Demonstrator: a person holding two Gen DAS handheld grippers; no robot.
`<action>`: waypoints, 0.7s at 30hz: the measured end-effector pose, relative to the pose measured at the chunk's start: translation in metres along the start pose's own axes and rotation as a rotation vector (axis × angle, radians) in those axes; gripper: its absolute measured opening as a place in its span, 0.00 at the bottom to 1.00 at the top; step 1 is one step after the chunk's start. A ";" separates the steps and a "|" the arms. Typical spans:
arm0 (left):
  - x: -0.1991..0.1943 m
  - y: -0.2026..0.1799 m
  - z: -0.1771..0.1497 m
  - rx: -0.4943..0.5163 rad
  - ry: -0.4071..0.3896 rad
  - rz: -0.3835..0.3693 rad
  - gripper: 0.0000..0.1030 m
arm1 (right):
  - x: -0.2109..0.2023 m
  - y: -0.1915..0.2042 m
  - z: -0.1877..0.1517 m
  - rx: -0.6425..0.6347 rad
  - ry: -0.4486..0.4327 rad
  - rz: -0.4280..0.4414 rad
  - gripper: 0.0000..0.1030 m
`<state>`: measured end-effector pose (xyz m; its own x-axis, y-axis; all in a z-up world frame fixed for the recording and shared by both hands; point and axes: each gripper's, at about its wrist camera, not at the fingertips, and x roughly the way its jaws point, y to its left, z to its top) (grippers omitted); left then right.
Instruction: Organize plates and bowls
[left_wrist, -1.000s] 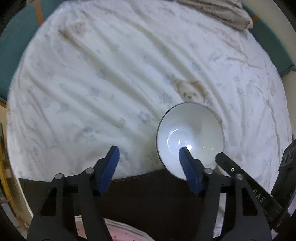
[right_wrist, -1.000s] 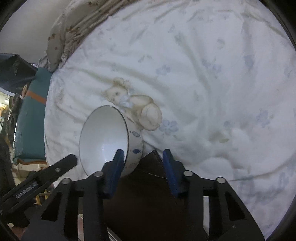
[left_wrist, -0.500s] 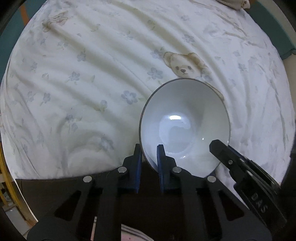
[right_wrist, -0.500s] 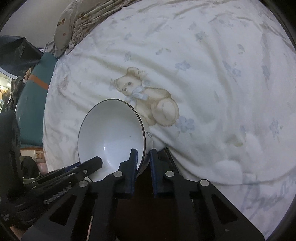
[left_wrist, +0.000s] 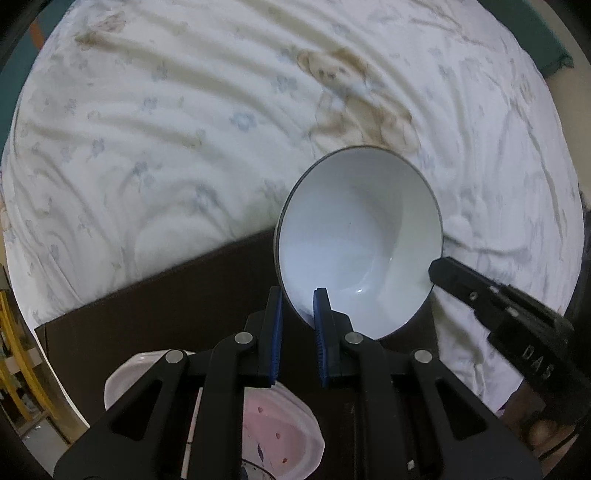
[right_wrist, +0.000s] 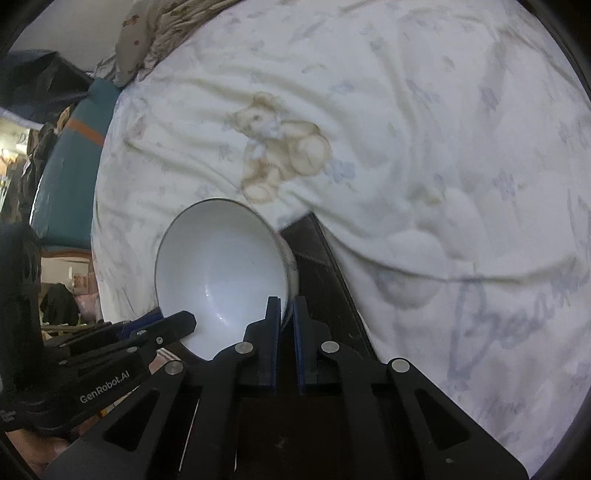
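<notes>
Gripping one white bowl (left_wrist: 358, 236) by opposite rims, both grippers (left_wrist: 297, 299) (right_wrist: 285, 308) stay clamped; pink plates (left_wrist: 280, 435) below the left jaws await stacking.

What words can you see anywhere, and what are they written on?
"DAS" is on the right claw, on its black arm, seen in the left wrist view.
"GenRobot.AI" is on the left claw, on its black arm, seen in the right wrist view.
Big pale cursive writing on the bedsheet is too faint to read.
</notes>
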<state>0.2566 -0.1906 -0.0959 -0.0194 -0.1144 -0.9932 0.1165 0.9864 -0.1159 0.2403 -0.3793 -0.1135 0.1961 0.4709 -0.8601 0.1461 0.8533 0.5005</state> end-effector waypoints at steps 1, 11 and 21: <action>0.001 -0.001 0.000 0.002 0.002 0.006 0.14 | 0.000 -0.003 -0.001 0.008 0.003 0.020 0.13; 0.004 0.002 0.026 -0.028 -0.047 0.043 0.14 | 0.005 0.003 0.007 0.019 0.005 0.043 0.17; 0.018 0.015 0.054 -0.043 -0.088 0.038 0.14 | 0.026 0.005 0.018 0.002 0.015 0.000 0.18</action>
<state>0.3120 -0.1845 -0.1154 0.0720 -0.0845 -0.9938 0.0725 0.9942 -0.0793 0.2632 -0.3666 -0.1316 0.1813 0.4739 -0.8617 0.1484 0.8530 0.5003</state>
